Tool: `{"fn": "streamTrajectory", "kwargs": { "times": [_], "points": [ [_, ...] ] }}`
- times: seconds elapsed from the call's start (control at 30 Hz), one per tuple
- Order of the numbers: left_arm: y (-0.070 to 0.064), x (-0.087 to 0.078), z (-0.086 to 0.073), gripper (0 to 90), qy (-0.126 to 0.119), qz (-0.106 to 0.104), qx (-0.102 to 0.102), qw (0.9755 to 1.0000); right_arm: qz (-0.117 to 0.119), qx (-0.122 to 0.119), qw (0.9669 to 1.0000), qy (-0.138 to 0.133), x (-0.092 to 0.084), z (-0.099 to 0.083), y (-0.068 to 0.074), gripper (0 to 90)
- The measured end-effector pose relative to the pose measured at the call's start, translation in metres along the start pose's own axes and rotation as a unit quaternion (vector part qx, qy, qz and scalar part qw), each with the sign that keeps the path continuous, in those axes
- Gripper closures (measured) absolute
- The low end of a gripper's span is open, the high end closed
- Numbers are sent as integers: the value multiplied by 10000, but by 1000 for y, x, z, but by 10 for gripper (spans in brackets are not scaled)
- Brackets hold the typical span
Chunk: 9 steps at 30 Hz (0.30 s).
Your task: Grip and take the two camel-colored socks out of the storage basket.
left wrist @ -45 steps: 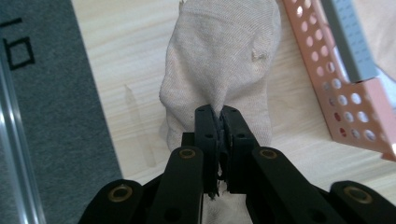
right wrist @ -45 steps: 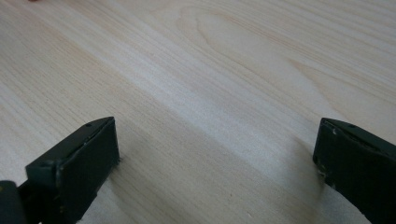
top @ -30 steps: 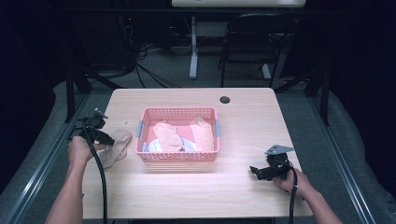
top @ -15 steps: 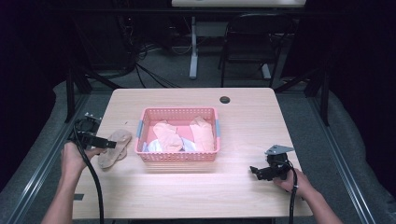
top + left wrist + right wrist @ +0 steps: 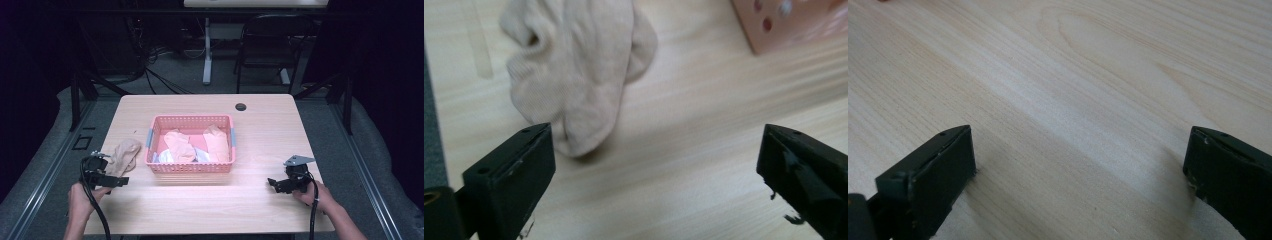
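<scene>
A beige sock [image 5: 124,155] [image 5: 579,70] lies crumpled on the wooden table [image 5: 270,125], just left of the pink basket [image 5: 190,167]. My left gripper [image 5: 119,181] [image 5: 656,180] sits a little nearer the table's front than the sock; its jaws have just been opening and now stand wide, with bare wood between them. The sock's near end lies just beyond the left jaw. More pale socks [image 5: 181,146] lie in the basket. At the front right my right gripper [image 5: 271,182] [image 5: 1080,180] rests open over bare wood.
A corner of the basket [image 5: 789,25] shows at the top right of the left gripper view. A small black grommet [image 5: 241,106] sits near the table's far edge. Behind the table stand a chair [image 5: 270,47] and a tangle of cables.
My left gripper let go of the beige sock, which now lies on the table, and drew back toward the front edge with its jaws wide. The right gripper kept still.
</scene>
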State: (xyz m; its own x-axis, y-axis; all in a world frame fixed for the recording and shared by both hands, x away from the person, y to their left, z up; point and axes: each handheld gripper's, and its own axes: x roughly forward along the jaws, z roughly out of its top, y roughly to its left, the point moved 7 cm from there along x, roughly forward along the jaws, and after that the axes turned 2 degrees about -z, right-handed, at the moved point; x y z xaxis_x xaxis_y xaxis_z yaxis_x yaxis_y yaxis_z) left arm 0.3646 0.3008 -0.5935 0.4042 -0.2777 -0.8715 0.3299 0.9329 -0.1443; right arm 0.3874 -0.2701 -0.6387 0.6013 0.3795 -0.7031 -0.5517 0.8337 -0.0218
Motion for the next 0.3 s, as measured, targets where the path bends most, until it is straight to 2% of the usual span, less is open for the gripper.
{"fn": "streamTrajectory", "kwargs": {
  "times": [0.1,0.3],
  "points": [
    [0,4,-6,4,67,-46,1,10000,-3,1,10000,-5,0,0,0,0],
    [4,4,-7,3,2,22,-38,10000,-5,0,10000,-3,0,0,0,0]
  ]
}}
